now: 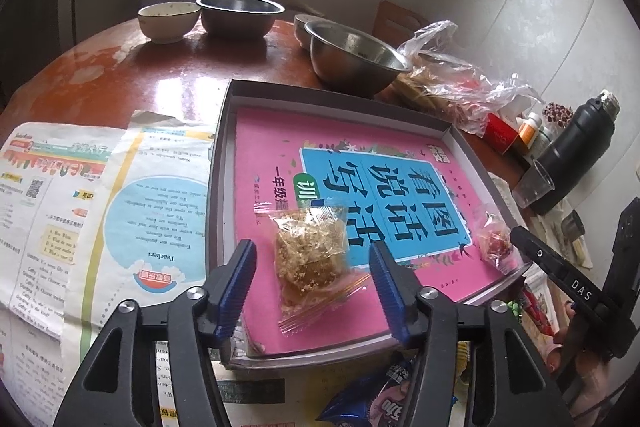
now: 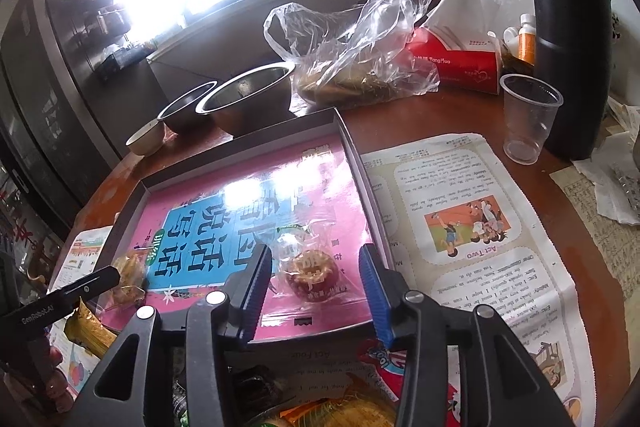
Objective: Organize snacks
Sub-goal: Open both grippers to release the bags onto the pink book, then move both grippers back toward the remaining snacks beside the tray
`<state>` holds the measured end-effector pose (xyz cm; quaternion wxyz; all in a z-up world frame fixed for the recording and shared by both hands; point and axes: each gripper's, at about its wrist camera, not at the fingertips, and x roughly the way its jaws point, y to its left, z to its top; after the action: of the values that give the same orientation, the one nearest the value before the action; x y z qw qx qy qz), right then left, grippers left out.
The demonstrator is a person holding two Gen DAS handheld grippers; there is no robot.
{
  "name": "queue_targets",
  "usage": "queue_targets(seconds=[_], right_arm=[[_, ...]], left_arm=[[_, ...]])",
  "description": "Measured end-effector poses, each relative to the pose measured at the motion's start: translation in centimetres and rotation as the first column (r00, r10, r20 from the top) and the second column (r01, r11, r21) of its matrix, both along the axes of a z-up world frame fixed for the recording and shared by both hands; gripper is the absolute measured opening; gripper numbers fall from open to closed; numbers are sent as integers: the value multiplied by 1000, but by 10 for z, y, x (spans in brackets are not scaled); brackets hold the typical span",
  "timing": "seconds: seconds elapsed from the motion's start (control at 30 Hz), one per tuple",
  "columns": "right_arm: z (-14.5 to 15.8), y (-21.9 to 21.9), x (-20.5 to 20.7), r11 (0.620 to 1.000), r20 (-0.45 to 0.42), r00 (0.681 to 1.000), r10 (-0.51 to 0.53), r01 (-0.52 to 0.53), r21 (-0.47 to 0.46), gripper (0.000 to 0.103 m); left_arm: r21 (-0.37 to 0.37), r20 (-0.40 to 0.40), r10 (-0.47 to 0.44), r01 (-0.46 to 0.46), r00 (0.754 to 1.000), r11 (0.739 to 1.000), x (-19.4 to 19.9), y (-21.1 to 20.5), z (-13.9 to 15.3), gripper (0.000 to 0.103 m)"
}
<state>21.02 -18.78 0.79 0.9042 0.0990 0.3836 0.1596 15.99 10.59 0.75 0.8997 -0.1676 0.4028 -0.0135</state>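
A: Start with the jaws. The left gripper has its two blue-padded jaws parted, and the clear wrapper with a square sesame-covered brown cake lies between them. I see a gap on both sides, so the pads do not press on it.

B: I agree. The right gripper is the same: its jaws stand apart, and the clear wrapper with a round red-and-cream pastry lies between them, not squeezed as far as I can tell.

A: Where do both snacks lie?

B: On the glossy pink book cover which lines the shallow grey cardboard tray. The square cake is near the tray's front edge, toward its left corner. The round pastry is near the front right corner, beside the right wall.

A: Outside the tray, more packets wait on the newspaper at the front edge of the round reddish-brown table: a dark blue snack bag below the left gripper, and yellow and red packets below the right one.

B: So which step is this?

A: I judge that two snacks are placed and both grippers are letting go. Much of the tray is free, so the task is early.

B: Then the next move probably needs each gripper to lift clear without dragging the light wrapper, then go to the packets at the front. The thin film could catch on a pad.

A: Yes, and the steel bowls behind the tray are no obstacle.
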Motion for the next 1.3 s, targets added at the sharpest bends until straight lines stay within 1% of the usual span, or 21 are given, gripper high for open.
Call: queue_targets(seconds=[0.3,0.43,0.67,0.8,1.03,1.3], right_arm=[[7,-8,-5,1000,20,1000,-15,15,10,47],[11,-11,-8,1000,32,999,-16,15,16,48],[21,-11,-17,1000,60,998,-2,0,25,49],[27,-11,-22,1000,75,997,7,-9,27,49],[37,-12,-32,999,97,995,23,-27,37,49],[46,-19,-44,999,119,993,28,-33,41,52]], left_arm=[[0,26,21,-21,999,1000,-7,4,11,63],[0,42,36,-36,998,999,-12,8,17,71],[8,76,43,-44,996,999,-23,9,32,71],[2,88,40,-40,995,999,-29,9,40,74],[1,102,24,-24,995,1000,-38,5,49,75],[25,114,5,-8,993,1000,-49,-4,54,75]])
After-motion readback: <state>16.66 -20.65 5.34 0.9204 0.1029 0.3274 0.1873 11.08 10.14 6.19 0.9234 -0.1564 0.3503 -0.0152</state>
